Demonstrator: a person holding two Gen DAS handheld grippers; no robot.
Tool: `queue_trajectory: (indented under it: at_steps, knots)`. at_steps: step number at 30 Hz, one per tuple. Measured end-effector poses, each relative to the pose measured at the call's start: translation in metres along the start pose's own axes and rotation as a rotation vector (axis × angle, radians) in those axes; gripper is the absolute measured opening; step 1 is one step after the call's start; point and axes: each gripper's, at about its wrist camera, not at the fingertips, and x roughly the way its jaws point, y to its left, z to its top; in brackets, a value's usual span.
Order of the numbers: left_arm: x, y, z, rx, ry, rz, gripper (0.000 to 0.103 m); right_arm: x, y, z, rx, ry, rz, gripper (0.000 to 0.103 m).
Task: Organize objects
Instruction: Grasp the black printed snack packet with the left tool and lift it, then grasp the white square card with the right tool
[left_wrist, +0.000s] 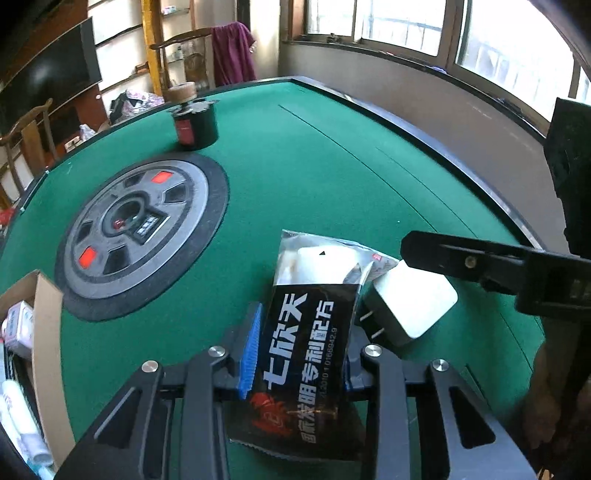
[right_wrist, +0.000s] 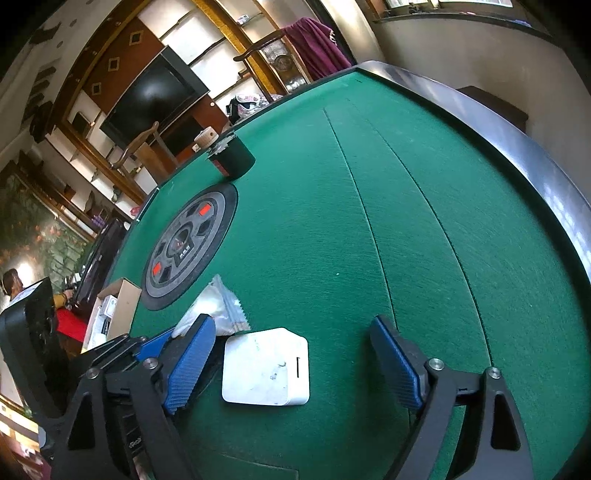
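At the far left, a cardboard box (left_wrist: 44, 332) standing open at the table edge, already with small packets inside, so probably the place for collected things. Beside it, on the green felt table (left_wrist: 314, 155), a round grey panel (left_wrist: 140, 229) set into the cloth, and behind it a black cup (left_wrist: 195, 127) kept well apart from the work. In the middle, left gripper (left_wrist: 295, 354) closed on the black sachet (left_wrist: 306, 350), blue pads pressing both long edges; held near the lower half, likely so the silver top hangs free for dropping into the box. Just right of the sachet, white charger (right_wrist: 266, 367) lying flat on the felt, prongs toward the sachet. Around it, right gripper (right_wrist: 295, 365) wide open, fingers either side, not touching, seemingly lined up to grasp it next.
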Motion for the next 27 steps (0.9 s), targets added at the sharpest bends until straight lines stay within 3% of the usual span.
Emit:
queue_trajectory:
  at_steps: [6,12,17,24,26,27]
  knots:
    - [-0.032,0.008,-0.01,-0.039,-0.04,0.07,0.033,0.005,0.011,-0.003,-0.056,0.014,-0.001,0.092]
    - [-0.059,0.011,-0.025,-0.053,-0.07,0.125,0.033,0.013,0.037,-0.015,-0.189,0.034,-0.064,0.092]
    - [-0.066,0.014,-0.035,-0.067,-0.069,0.143,0.033,0.022,0.058,-0.025,-0.304,0.046,-0.16,0.092]
    - [-0.074,0.025,-0.048,-0.106,-0.058,0.173,0.033,0.031,0.069,-0.031,-0.371,0.064,-0.283,0.092]
    - [-0.078,0.028,-0.051,-0.115,-0.062,0.177,0.033,0.033,0.073,-0.033,-0.391,0.064,-0.309,0.088]
    - [-0.079,0.029,-0.052,-0.117,-0.063,0.179,0.034,0.033,0.075,-0.033,-0.398,0.058,-0.321,0.078]
